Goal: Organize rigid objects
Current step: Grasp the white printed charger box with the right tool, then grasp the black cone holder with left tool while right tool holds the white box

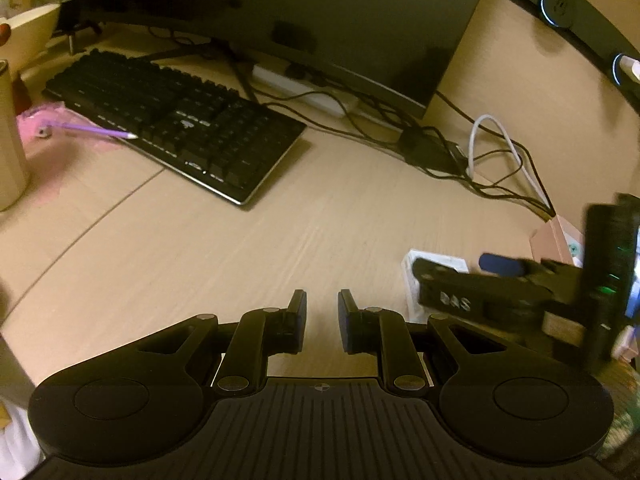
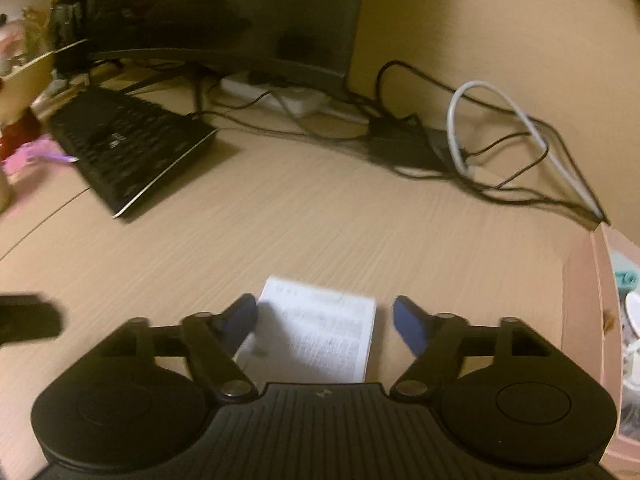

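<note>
Across pale wooden desk (image 2: pixel 320 220), black keyboard (image 2: pixel 132 152) far left under monitor (image 2: pixel 240 12). Nearer, pink box (image 2: pixel 588 300) at right edge. Between spread right gripper (image 2: pixel 324 318) fingers, white printed box (image 2: pixel 320 332), lying flat, untouched. Left gripper (image 1: pixel 322 312) narrowly parted, empty.

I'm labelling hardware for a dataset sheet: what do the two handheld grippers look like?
Both match: matte black plastic bodies with a ribbed top plate, a round disc housing on each side, and hinged linkage arms joined by silver rivets. The left gripper and right gripper carry dark blue pads on their fingers. The right one shows white lettering and green lights.
</note>
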